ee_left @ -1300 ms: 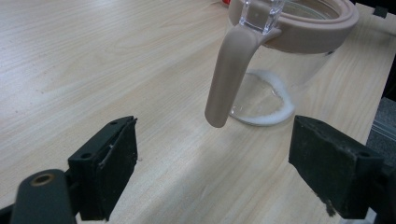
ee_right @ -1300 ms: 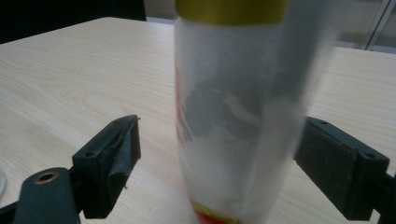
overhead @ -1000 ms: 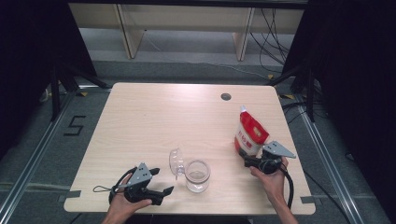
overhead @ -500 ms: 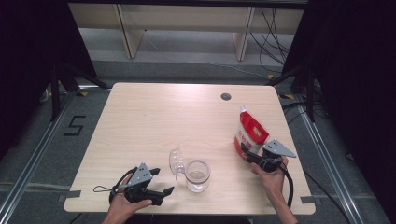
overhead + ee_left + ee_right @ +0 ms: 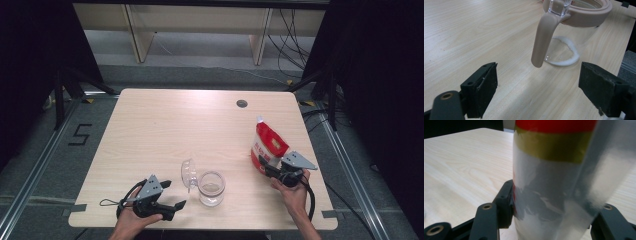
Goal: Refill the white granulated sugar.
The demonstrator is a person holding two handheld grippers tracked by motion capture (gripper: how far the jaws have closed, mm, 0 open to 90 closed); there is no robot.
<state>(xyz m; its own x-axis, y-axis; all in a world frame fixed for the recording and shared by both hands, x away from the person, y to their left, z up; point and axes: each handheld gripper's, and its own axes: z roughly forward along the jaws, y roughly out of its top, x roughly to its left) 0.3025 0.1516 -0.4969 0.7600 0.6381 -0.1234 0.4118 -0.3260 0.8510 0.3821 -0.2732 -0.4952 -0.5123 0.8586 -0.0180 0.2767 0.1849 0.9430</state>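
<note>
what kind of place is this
Probably a lab or recording workspace, not a kitchen: a bare wooden table stands between black curtains, loose cables run across the floor, and a taped "5" marks the spot.

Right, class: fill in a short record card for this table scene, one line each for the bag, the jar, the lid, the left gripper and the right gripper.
bag: red and white bag, upright near the table's right edge
jar: clear glass jar, open, near the front edge
lid: clear lid, hinged back at the jar's left
left gripper: left gripper, jaws open, facing the jar, apart from it
right gripper: right gripper, jaws have just been closing, pressing on the bag's lower part
</note>
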